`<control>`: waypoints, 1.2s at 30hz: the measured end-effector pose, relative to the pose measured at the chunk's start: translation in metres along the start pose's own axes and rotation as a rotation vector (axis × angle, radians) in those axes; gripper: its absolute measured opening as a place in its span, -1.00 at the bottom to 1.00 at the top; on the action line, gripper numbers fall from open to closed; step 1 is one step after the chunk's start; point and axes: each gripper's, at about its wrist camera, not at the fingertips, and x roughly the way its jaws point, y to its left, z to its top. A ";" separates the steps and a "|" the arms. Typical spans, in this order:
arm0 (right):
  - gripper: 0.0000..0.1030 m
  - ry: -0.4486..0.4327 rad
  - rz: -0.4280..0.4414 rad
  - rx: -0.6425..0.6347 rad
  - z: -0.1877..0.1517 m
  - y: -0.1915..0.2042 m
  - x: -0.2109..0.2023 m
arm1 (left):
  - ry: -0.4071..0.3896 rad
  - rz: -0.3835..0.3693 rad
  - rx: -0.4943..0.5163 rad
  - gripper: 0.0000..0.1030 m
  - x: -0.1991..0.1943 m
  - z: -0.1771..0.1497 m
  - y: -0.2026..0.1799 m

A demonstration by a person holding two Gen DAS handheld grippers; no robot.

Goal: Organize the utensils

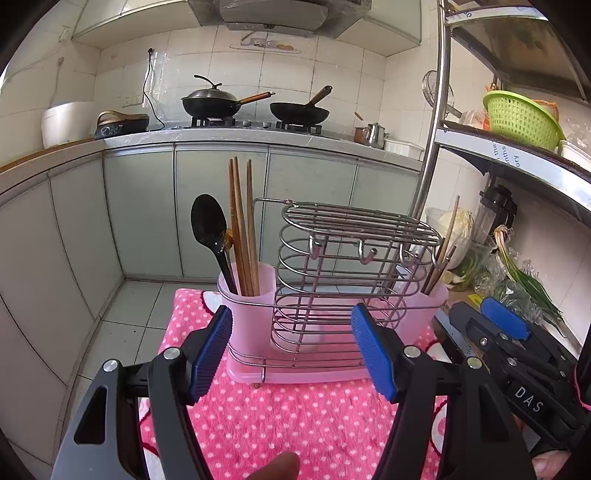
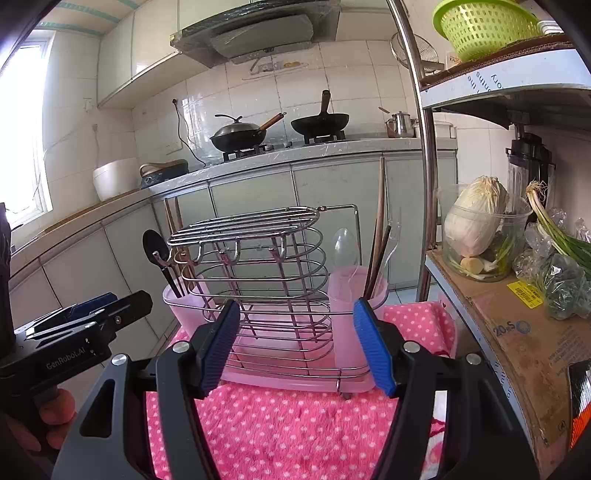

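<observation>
A wire utensil rack (image 1: pixel 347 266) (image 2: pixel 258 273) with a pink plastic base and a pink cup at each end stands on a pink dotted towel (image 1: pixel 295 417) (image 2: pixel 295 428). The left cup (image 1: pixel 249 295) holds a black spoon (image 1: pixel 208 225) (image 2: pixel 155 245) and brown chopsticks (image 1: pixel 242 225). The right cup (image 2: pixel 351 291) holds a clear plastic spoon (image 2: pixel 345 245) and more chopsticks (image 2: pixel 378 236). My left gripper (image 1: pixel 291 350) is open just in front of the rack, nothing between its fingers. My right gripper (image 2: pixel 295 343) is likewise open and empty before the rack's right half.
A metal shelf stands close on the right, with a cabbage in a clear jar (image 2: pixel 476 229), green onions (image 2: pixel 565 243), a blender (image 2: pixel 528 166) and a green basket (image 2: pixel 487 26). Behind are grey cabinets, a counter with two woks (image 1: pixel 299 110) and a rice cooker (image 1: pixel 66 122). Tiled floor lies left of the towel.
</observation>
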 end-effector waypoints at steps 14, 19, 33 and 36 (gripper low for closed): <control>0.26 -0.031 -0.059 -0.019 -0.011 0.009 -0.018 | 0.006 0.005 0.012 0.28 -0.015 -0.013 -0.015; 0.27 -0.051 -0.074 -0.018 -0.012 0.010 -0.026 | 0.006 0.013 0.012 0.28 -0.020 -0.017 -0.019; 0.27 -0.030 -0.070 -0.016 -0.019 0.012 -0.025 | 0.017 0.046 -0.009 0.28 -0.023 -0.023 -0.014; 0.27 -0.027 -0.068 -0.016 -0.020 0.013 -0.024 | 0.019 0.048 -0.012 0.28 -0.023 -0.024 -0.014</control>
